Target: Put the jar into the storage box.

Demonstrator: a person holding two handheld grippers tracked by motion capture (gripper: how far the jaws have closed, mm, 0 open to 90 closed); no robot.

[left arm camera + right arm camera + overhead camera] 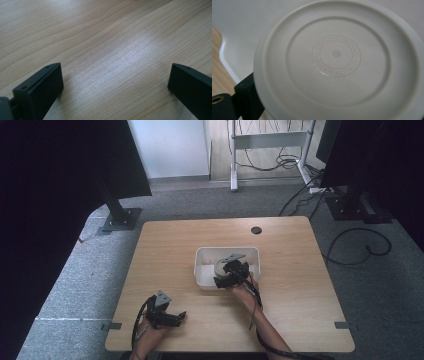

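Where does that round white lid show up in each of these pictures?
High view: the round white lid sits mid-table, over the white bin, at the right gripper.
Left gripper view: not in it; bare wooden table between open jaws.
Right gripper view: the lid is close up, centre frame, with the bin's wall behind.
Shared landmark: the wooden tabletop, at the left edge of the right gripper view.

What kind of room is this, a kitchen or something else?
Probably a lab or workshop, not a kitchen. A bare wooden table stands on grey carpet, black cables trail across the floor, and a white metal frame with hanging wires stands behind. A person works with handheld grippers over a white plastic tub.
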